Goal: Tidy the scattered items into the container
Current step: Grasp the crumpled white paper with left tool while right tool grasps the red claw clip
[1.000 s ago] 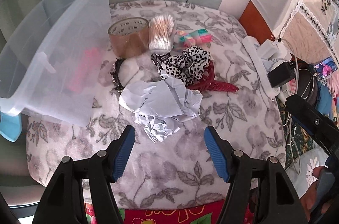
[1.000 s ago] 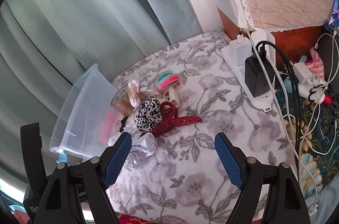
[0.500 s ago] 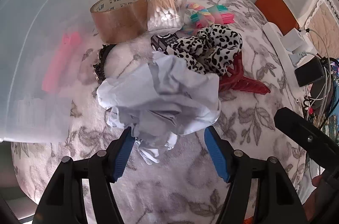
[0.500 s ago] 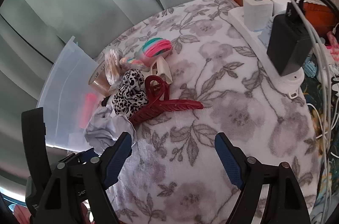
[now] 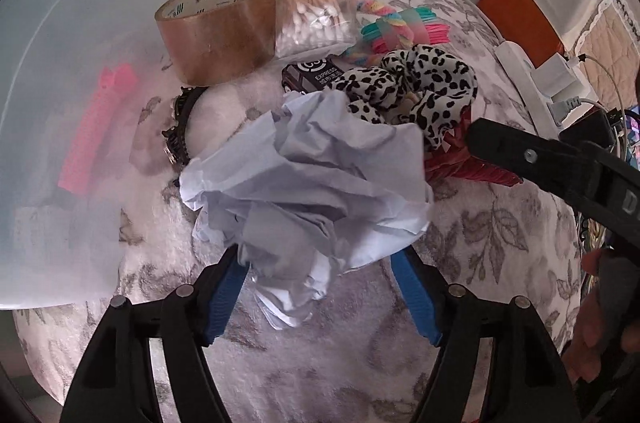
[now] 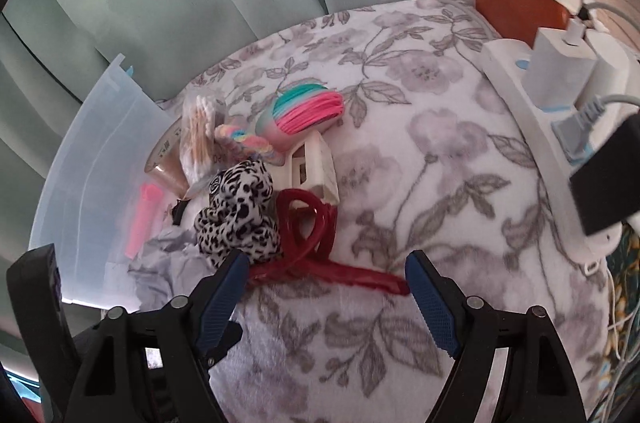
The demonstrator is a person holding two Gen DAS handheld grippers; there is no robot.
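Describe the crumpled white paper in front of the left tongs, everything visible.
The crumpled white paper is a loose, creased wad of thin sheet with faint bluish shadows. It lies on the grey floral blanket, between the opening left tongs, whose blue pads flank its lower folds. Its upper edge overlaps the leopard-print fabric scrunchie.

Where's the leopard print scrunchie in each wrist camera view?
Left wrist: leopard print scrunchie sits right of centre, behind the crumpled paper.
Right wrist: scrunchie lies left of centre, just beyond the left fingertip.
Shared landmark: the red hair claw touching the scrunchie in both views.
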